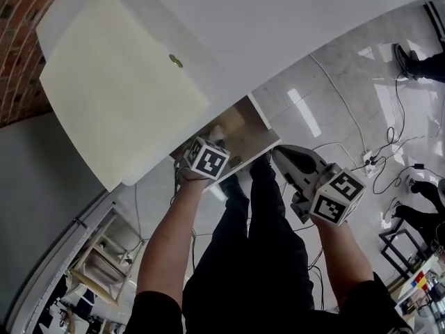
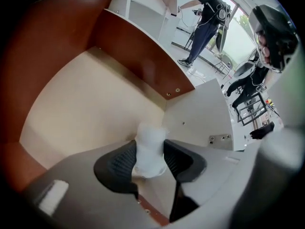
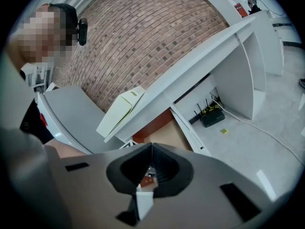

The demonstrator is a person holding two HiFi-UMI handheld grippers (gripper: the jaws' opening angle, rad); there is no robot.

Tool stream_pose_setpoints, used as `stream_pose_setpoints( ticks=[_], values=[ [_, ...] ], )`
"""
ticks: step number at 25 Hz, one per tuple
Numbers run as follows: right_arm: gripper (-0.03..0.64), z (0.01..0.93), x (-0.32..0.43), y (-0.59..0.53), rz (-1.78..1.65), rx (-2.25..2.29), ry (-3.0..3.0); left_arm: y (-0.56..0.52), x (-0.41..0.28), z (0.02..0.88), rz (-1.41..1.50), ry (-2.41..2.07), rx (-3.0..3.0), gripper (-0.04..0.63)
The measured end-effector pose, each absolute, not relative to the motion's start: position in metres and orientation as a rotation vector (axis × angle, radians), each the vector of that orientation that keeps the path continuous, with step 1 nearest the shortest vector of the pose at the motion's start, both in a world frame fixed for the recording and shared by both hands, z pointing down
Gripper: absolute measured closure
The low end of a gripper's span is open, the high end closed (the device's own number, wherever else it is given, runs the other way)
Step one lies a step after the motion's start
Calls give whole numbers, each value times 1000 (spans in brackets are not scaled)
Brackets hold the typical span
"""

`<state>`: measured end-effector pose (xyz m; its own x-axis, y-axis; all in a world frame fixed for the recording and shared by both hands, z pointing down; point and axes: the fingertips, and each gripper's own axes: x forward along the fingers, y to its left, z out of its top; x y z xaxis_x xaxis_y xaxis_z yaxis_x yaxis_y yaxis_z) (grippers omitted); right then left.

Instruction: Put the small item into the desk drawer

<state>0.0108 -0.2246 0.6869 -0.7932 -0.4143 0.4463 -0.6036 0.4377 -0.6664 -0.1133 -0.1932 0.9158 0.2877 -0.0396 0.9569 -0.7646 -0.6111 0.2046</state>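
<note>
The desk drawer (image 1: 245, 125) stands pulled out from under the white desk (image 1: 292, 19). My left gripper (image 1: 208, 139) reaches into it from the front, its marker cube just outside. In the left gripper view the gripper (image 2: 150, 159) is shut on a small white item (image 2: 150, 147), held upright above the drawer's beige bottom (image 2: 90, 104) with red-brown walls around. My right gripper (image 1: 277, 152) hovers in the air right of the drawer's front corner, shut and empty. In the right gripper view its jaws (image 3: 151, 149) meet, and the drawer (image 3: 164, 130) lies beyond them.
A cream pad (image 1: 118, 82) lies on the desk with a small olive object (image 1: 176, 60) beside it. Cables and a power strip (image 1: 368, 160) trail over the glossy floor at right. A router (image 3: 212, 116) sits under the desk. A brick wall (image 3: 143, 32) stands behind; a person (image 2: 205, 23) is far off.
</note>
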Motion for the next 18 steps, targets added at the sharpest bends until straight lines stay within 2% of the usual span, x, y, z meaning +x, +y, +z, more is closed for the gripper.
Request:
stream_pose_setpoints(
  ticks=[10, 18],
  values=[
    [604, 687, 25, -224, 1295, 937, -2446, -198, -109, 910, 1379, -734, 1879, 391],
    [604, 649, 19, -223, 1238, 919, -2483, -197, -109, 846, 1132, -874, 1840, 393]
  ],
)
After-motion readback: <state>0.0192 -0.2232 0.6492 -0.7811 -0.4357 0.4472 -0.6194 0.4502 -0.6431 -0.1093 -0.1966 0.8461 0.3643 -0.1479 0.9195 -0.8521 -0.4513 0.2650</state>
